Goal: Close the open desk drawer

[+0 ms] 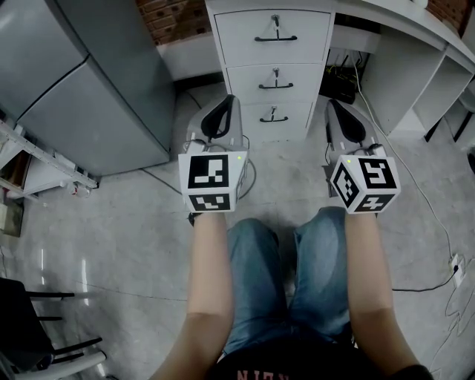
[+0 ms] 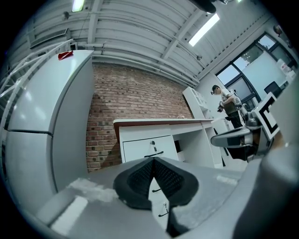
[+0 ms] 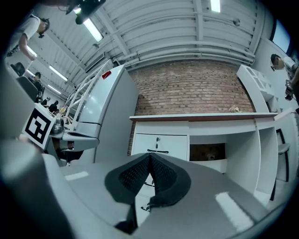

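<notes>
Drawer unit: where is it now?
Head view, top centre: the drawer unit stands under the left end of the desk, with the grey cabinet to its left.

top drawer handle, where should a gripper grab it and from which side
Grip the middle of the black bar handle, coming straight at the drawer front. The bar runs horizontally and bows off the face, so jaws should fit one above, one below. Stay under the lock.

Right tongs [image 3: 149,156], pressed together (empty), face the white desk drawers [image 3: 170,141].
</notes>
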`<act>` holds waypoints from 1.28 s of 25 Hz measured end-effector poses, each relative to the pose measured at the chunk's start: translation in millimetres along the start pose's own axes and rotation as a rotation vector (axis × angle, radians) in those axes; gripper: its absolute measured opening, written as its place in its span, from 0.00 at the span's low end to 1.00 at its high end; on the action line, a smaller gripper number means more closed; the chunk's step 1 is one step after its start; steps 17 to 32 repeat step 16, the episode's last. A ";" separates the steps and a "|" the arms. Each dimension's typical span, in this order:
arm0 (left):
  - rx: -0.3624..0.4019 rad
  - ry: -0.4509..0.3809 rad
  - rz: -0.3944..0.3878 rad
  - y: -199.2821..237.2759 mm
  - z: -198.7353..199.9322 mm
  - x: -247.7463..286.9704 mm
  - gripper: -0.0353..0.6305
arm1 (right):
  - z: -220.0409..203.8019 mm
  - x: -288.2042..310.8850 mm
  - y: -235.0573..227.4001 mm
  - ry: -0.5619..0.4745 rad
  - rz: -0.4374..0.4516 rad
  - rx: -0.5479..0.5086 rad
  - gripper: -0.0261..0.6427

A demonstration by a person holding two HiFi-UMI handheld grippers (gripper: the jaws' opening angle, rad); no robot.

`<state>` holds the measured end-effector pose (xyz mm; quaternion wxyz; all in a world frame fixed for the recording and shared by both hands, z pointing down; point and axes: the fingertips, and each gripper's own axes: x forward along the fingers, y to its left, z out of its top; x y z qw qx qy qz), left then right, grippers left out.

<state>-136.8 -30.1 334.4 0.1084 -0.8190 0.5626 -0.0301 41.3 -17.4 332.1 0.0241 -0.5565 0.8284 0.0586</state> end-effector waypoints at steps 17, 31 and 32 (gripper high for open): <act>0.022 -0.006 0.034 -1.4 3.5 0.7 0.05 | -5.0 -0.5 -4.1 0.003 -0.004 -0.002 0.03; 0.022 -0.006 0.034 -1.4 3.5 0.7 0.05 | -5.0 -0.5 -4.1 0.003 -0.004 -0.002 0.03; 0.022 -0.006 0.034 -1.4 3.5 0.7 0.05 | -5.0 -0.5 -4.1 0.003 -0.004 -0.002 0.03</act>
